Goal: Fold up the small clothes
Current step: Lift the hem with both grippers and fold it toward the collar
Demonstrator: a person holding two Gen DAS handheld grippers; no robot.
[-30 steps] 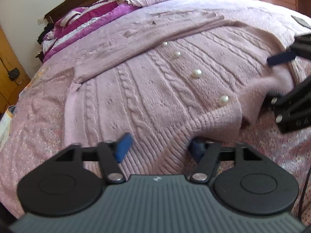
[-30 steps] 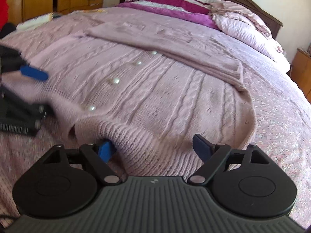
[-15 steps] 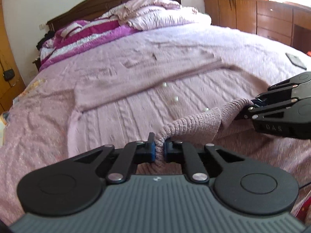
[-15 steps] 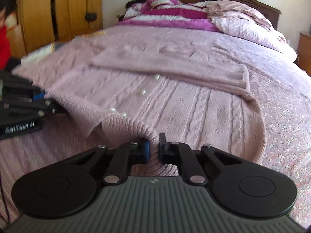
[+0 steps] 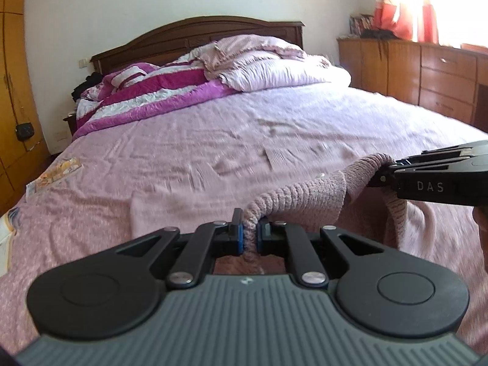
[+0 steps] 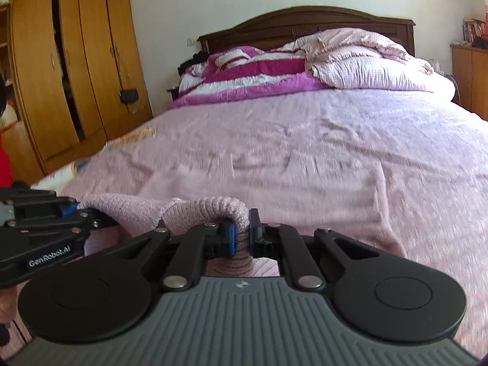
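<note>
The step in hand looks like the fold of the hem toward the collar: the left gripper (image 5: 250,233) is clamped on the ribbed bottom edge of the pink knitted cardigan (image 5: 305,192), and the right gripper (image 6: 242,233) pinches the same ribbed edge further along, so the hem hangs in a short raised arc between the two. The rest of the cardigan lies flat on the bed (image 5: 91,213), near its foot edge and roughly midway between the two sides, its far part blurred against the cover so the collar and sleeves are hard to make out. The next move, as I judge it, calls for both grippers to carry the hem forward together at the same height, keeping the edge taut between them, and to lay it squarely over the upper part before letting go; uneven travel would skew the fold, and the soft, heavy knit is likely to sag in the middle. The bed wears a pale pink cover; at the head edge sit a crumpled pink quilt (image 5: 274,64) and a magenta striped blanket (image 5: 152,91) against a dark wooden headboard (image 6: 305,21). A wooden wardrobe (image 6: 70,61) stands beside the bed on one side, a low wooden dresser (image 5: 427,73) under a bright window on the other.
</note>
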